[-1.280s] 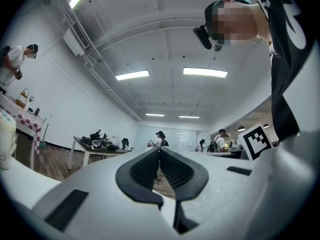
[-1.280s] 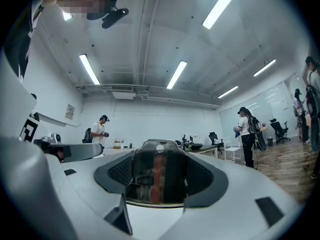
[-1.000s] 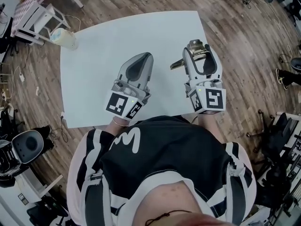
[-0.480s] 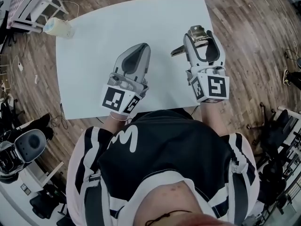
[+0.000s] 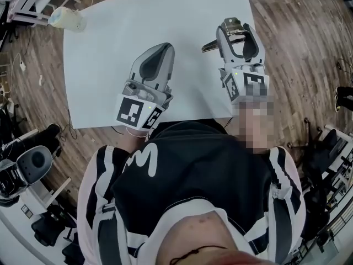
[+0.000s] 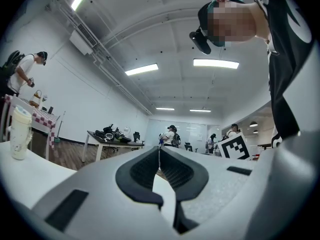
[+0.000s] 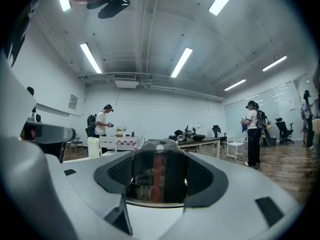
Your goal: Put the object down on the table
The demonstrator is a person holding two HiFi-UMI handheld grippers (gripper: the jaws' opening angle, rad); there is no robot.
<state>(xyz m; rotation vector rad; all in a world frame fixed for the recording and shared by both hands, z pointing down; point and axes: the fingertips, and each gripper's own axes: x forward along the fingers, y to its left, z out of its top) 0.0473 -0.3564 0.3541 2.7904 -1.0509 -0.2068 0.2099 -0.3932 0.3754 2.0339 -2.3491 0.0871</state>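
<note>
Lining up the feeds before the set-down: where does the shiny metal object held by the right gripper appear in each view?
Head view: the metal object sticks out leftward from the right gripper, upper right of the picture.
Right gripper view: the metal object is at lower centre, clamped between the fingers.
Left gripper view: not in it.
Shared landmark: the pale bottle at the table corner.

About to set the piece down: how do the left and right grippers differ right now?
The left gripper has its jaws together with nothing between them; the right gripper is clamped on a shiny metal object. The right gripper reaches farther from the person than the left. Both are over the white table, pointing away.
</note>
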